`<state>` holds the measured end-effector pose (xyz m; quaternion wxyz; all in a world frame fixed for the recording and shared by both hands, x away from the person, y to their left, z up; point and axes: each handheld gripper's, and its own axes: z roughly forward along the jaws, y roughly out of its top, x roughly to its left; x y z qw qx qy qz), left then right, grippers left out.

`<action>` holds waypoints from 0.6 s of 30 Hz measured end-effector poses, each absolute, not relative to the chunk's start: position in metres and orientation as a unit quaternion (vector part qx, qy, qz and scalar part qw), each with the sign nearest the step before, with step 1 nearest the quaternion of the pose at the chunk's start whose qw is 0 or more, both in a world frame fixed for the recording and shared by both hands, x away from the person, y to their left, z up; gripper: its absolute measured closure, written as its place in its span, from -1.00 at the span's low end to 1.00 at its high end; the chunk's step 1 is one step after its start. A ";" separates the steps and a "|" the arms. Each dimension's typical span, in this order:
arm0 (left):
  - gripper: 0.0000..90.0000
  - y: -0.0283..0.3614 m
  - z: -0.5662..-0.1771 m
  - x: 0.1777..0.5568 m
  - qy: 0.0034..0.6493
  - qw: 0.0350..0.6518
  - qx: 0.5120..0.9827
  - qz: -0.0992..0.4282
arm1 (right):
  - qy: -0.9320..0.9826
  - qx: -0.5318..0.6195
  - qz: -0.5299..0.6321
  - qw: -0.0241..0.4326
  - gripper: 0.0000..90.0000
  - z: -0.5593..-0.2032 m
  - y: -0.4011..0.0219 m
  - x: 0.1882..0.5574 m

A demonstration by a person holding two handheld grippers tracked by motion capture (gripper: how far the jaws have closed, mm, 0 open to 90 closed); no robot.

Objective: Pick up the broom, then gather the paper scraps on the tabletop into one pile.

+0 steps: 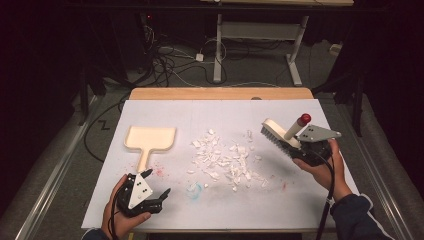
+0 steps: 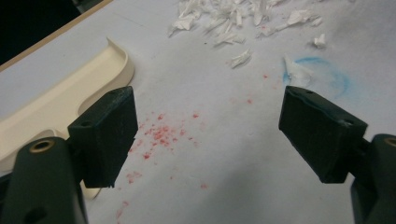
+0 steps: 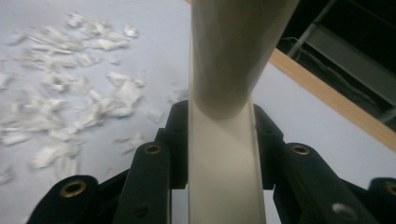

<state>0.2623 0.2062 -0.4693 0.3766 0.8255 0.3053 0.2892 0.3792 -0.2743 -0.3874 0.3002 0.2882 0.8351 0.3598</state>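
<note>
Dark lab: floor cables point(image 1: 172, 62), bench frames point(image 1: 260, 37).

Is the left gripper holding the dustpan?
No, the left gripper is open above the bare table, with the dustpan lying off to its side.

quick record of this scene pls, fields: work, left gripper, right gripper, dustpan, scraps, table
work: sweeping up paper scraps
left gripper: jaws open, holding nothing, near the dustpan handle
right gripper: shut on the brush, held above the table right of the scraps
dustpan: cream, flat on the table, left of the scraps
scraps: white, scattered mid-table
table: white cover with red and blue marks
</note>
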 end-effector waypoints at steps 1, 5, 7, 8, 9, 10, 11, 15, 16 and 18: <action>-0.58 0.207 -0.469 0.262 0.305 0.375 0.826 0.289 | 0.836 0.291 0.349 0.307 0.50 -0.388 -0.272 0.387; -0.58 0.208 -0.470 0.265 0.313 0.378 0.822 0.287 | 0.839 0.290 0.323 0.329 0.50 -0.395 -0.260 0.406; -0.57 0.208 -0.470 0.266 0.316 0.378 0.821 0.287 | 0.839 0.289 0.318 0.334 0.50 -0.398 -0.256 0.412; -0.57 0.208 -0.470 0.266 0.316 0.379 0.822 0.287 | 0.840 0.290 0.312 0.337 0.51 -0.402 -0.251 0.417; -0.57 0.208 -0.470 0.265 0.315 0.378 0.822 0.287 | 0.843 0.287 0.292 0.350 0.51 -0.410 -0.240 0.429; -0.57 0.207 -0.470 0.265 0.313 0.378 0.822 0.288 | 0.844 0.287 0.286 0.353 0.51 -0.413 -0.237 0.433; -0.57 0.207 -0.470 0.265 0.312 0.376 0.824 0.288 | 0.845 0.285 0.276 0.357 0.51 -0.417 -0.232 0.438; -0.57 0.204 -0.472 0.267 0.309 0.373 0.827 0.285 | 0.850 0.287 0.251 0.364 0.51 -0.430 -0.215 0.453; -0.57 0.204 -0.472 0.267 0.308 0.373 0.827 0.286 | 0.850 0.287 0.251 0.364 0.51 -0.430 -0.215 0.453; -0.57 0.203 -0.472 0.266 0.307 0.372 0.829 0.285 | 0.853 0.284 0.252 0.359 0.51 -0.434 -0.207 0.457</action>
